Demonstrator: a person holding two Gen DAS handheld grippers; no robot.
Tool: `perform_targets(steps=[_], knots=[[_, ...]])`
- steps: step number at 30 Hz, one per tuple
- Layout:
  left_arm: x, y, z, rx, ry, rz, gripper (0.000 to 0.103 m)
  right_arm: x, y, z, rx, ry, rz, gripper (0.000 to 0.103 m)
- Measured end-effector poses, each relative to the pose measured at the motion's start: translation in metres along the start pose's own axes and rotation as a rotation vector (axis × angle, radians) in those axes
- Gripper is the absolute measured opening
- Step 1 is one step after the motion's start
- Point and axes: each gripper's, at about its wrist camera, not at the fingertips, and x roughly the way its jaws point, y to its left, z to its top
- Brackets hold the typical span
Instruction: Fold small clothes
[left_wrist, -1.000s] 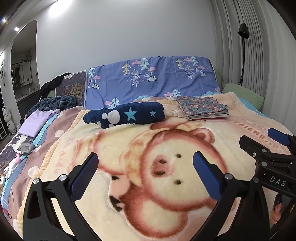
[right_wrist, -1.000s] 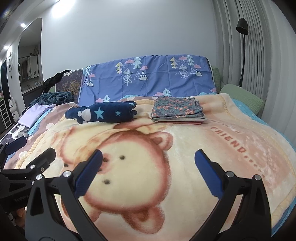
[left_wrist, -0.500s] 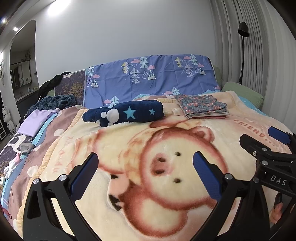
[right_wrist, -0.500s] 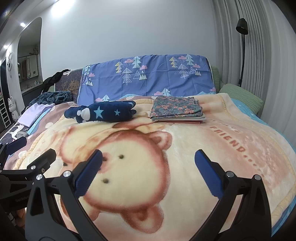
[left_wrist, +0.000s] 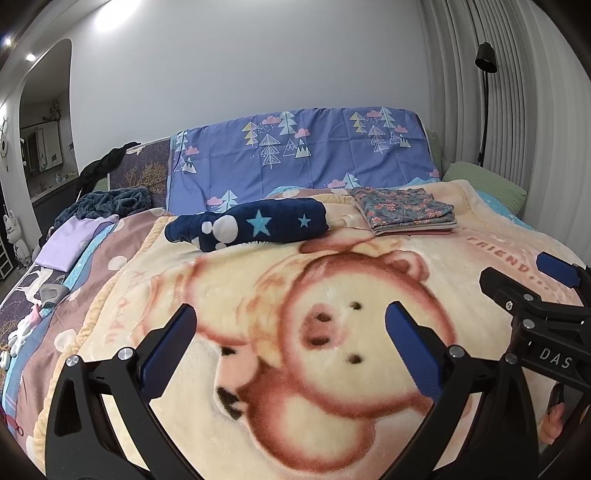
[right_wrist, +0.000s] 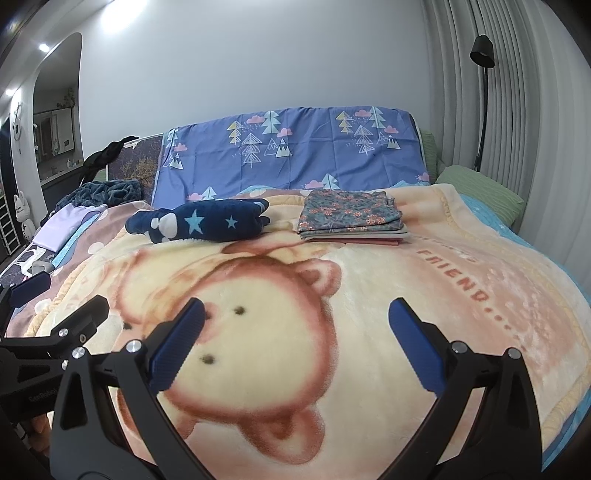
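**A:** What had changed over that last second?

**B:** Very little. Both views crept a touch nearer the head of the bed, so the navy star-print garment (left_wrist: 255, 223) and the folded floral stack (left_wrist: 406, 214) sat slightly lower and larger than before. Nothing on the blanket had been moved.

**A:** And the claws?

**B:** The left claw (left_wrist: 291, 339) stood wide open with nothing between its blue pads (left_wrist: 413, 350), hanging over the bear's face on the plush blanket (left_wrist: 258, 288). The right claw (right_wrist: 295, 339) was spread just as wide and equally empty, beside it; its tips showed at the right edge of the left view.

**A:** So what did that mean for the folding?

**B:** I judged it an approach, not a grasp. The navy piece lay bunched near the pillow end, just left of the finished stack and apart from it, well ahead of both claws. It looked like the next item to fold.

**A:** Room to work?

**B:** Plenty in the middle: the blanket between the claws and the garment was bare. The blanket's edge fell away on the left toward a lilac cloth (left_wrist: 70, 243), and on the right toward a green pillow (right_wrist: 480, 188) and the curtain (right_wrist: 524, 122). The stack's near corner was what to keep clear of
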Motion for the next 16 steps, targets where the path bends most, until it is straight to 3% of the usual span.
perform_targets(steps=[16], knots=[[-0.0006, 0.0015, -0.0011, 0.006, 0.001, 0.001, 0.102, 0.0013, -0.0052, -0.0029, -0.003, 0.007, -0.003, 0.101]])
